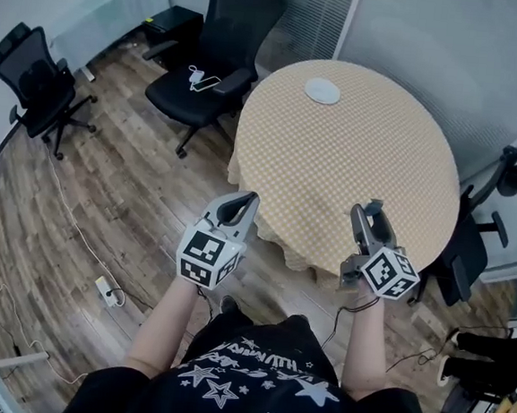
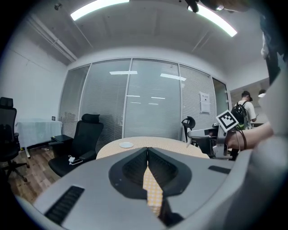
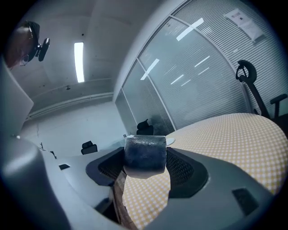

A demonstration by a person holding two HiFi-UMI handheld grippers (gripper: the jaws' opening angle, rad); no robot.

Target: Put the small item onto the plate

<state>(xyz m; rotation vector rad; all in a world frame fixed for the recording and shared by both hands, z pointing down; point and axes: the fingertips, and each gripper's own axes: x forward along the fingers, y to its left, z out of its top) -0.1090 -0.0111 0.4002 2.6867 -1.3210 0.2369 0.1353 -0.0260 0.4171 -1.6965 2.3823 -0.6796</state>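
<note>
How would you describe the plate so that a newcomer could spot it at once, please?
Find the round table covered in yellow checks. On its far side, toward the glass wall, lies a small round white plate. It is the only thing lying on that table.

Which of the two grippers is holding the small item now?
The right gripper: a small dark item sits clamped between its jaws. The left gripper has its jaws shut together with nothing between them.
</note>
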